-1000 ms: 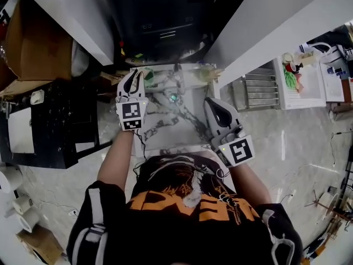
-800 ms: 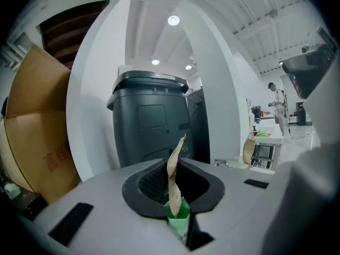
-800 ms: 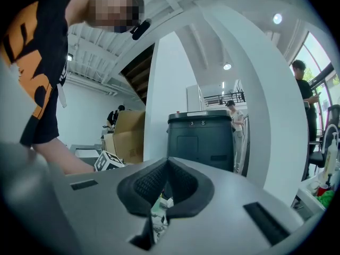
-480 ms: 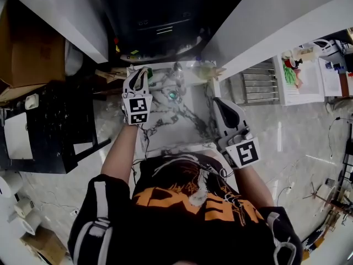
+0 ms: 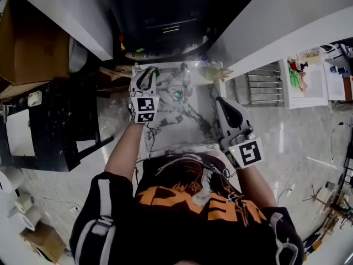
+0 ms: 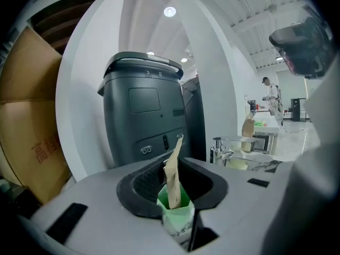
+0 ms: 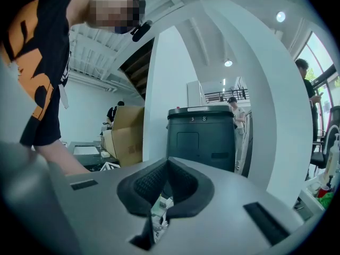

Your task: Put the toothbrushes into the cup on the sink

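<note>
Left gripper (image 6: pixel 179 212) fingers clamp a toothbrush (image 6: pixel 172 170) — lower end hidden; right gripper (image 7: pixel 162 205) fingers together, empty.

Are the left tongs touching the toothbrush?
Touching. The left gripper view shows the left tongs shut on the toothbrush: both pads press its green pack, and the brown handle stands up between them.

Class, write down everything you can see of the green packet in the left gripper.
The packet is a small open-topped carton, green inside, white with grey marks outside, papery-looking. A flat tan strip, slightly bent, sticks up out of it. It stands upright, clamped between the black jaws of the left gripper, which touch its sides, above the marbled sink's far left corner.
</note>
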{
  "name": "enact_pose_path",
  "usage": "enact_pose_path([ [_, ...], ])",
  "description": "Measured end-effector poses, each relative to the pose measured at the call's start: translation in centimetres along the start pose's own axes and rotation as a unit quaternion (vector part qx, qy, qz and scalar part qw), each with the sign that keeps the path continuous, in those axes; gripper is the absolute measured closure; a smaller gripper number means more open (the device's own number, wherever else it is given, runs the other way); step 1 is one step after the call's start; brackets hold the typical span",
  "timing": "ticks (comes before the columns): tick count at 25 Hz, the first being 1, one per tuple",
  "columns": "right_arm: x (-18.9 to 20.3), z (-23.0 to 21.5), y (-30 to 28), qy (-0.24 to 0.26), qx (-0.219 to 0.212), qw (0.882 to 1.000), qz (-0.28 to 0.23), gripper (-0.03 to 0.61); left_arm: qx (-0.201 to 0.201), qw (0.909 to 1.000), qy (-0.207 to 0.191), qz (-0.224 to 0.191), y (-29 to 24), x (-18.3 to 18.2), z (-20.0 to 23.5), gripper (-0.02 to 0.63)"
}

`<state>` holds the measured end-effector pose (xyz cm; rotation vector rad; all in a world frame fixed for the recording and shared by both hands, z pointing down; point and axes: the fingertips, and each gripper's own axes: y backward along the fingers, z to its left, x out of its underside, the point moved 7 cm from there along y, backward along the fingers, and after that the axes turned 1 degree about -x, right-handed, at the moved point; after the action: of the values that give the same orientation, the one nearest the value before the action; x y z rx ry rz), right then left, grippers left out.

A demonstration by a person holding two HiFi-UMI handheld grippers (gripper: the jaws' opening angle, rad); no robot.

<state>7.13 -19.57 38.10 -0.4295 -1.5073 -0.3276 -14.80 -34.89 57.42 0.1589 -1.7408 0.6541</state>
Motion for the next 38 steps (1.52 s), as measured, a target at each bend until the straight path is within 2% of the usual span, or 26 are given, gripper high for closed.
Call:
enact_pose_path([
  [3, 0.0, 0.1, 0.2, -0.001, -0.002, 1.0, -0.002, 0.565, 0.017, 0.9996, 0.002, -0.022, 0.6, -1.2, -0.2, 0.404],
  [8, 0.0, 0.0, 0.9, -0.003, -0.003, 1.0, -0.007, 0.565, 0.026, 0.9985, -0.002, -0.049, 2.0, -3.0, -0.7, 0.332],
  [14, -0.3, -0.3, 2.3, -0.01, -0.007, 1.0, -0.021, 0.565, 0.03, 0.9962, 0.003, -0.082, 4.5, -5.8, -1.9, 0.321],
  [19, -0.3, -1.1, 3.7, -0.023, -0.014, 0.999, -0.04, 0.565, 0.037, 0.9917, -0.001, -0.123, 8.1, -9.5, -4.0, 0.324],
  [21, -0.4, -1.5, 4.3, -0.028, -0.018, 0.998, -0.053, 0.565, 0.041, 0.9898, 0.0, -0.137, 9.9, -11.1, -5.2, 0.336],
  [22, -0.5, -1.7, 4.8, -0.031, -0.021, 0.998, -0.059, 0.565, 0.042, 0.9892, 0.001, -0.14, 10.9, -11.7, -5.8, 0.368],
  [24, -0.5, -2.0, 5.7, -0.034, -0.03, 0.997, -0.069, 0.565, 0.039, 0.9883, 0.003, -0.148, 12.7, -13.0, -6.9, 0.539],
  [25, -0.3, -2.1, 6.1, -0.034, -0.036, 0.996, -0.07, 0.565, 0.035, 0.9873, 0.005, -0.155, 13.6, -13.7, -7.5, 0.568],
  [28, 0.6, -3.0, 7.4, -0.039, -0.052, 0.995, -0.072, 0.565, 0.021, 0.9841, 0.01, -0.176, 15.9, -16.0, -9.2, 0.572],
  [31, 0.9, -3.7, 8.7, -0.048, -0.065, 0.993, -0.084, 0.565, 0.008, 0.9833, 0.016, -0.181, 17.7, -17.6, -11.7, 0.591],
  [38, 1.4, -3.3, 10.5, -0.04, -0.099, 0.992, -0.067, 0.565, 0.019, 0.9863, 0.03, -0.161, 21.7, -17.4, -17.3, 0.591],
])
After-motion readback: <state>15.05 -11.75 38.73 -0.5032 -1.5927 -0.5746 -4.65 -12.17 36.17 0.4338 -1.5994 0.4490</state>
